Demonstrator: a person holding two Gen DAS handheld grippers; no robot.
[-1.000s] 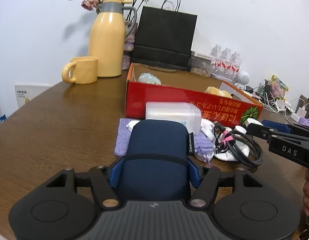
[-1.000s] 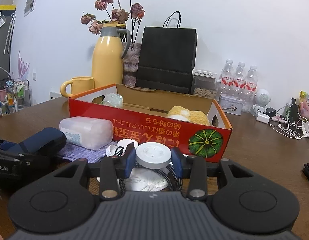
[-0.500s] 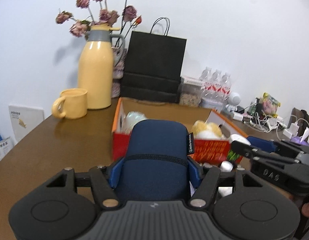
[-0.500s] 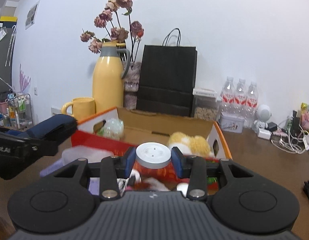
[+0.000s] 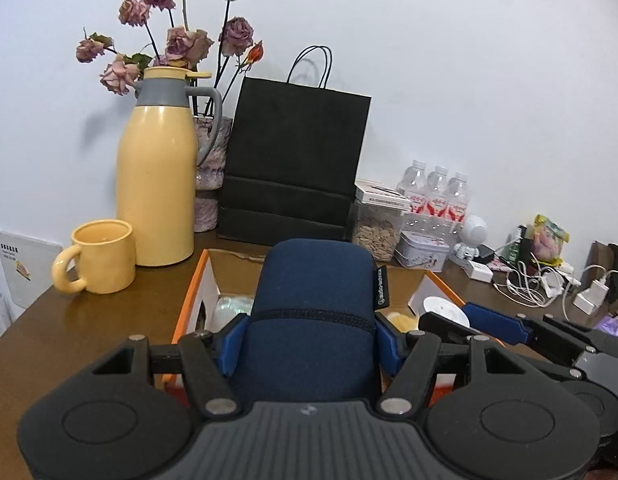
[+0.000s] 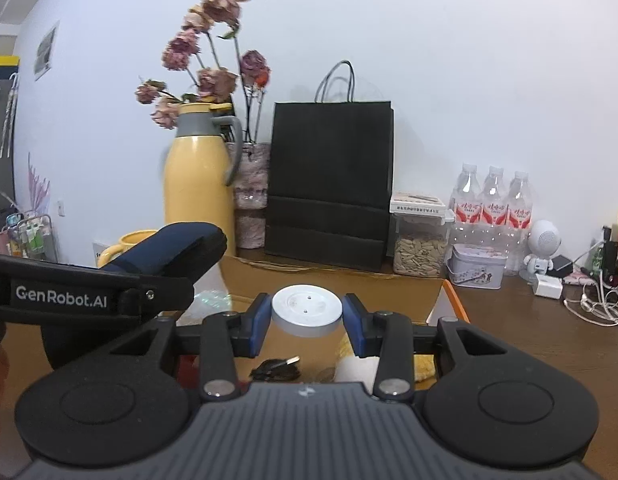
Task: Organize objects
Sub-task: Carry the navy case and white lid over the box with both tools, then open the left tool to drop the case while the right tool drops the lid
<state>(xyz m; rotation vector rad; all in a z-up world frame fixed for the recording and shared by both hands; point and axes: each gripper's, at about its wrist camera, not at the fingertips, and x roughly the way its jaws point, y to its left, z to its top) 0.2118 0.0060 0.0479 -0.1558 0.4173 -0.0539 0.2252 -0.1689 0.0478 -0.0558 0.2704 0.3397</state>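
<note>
Navy pouch [image 5: 314, 312] clamped in raised left gripper [image 5: 311, 340]

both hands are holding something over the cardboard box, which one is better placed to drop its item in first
Probably right. The right gripper holds the white round disc over bare cardboard box floor, while the left gripper's navy pouch hangs nearer the box's left wall.
</note>
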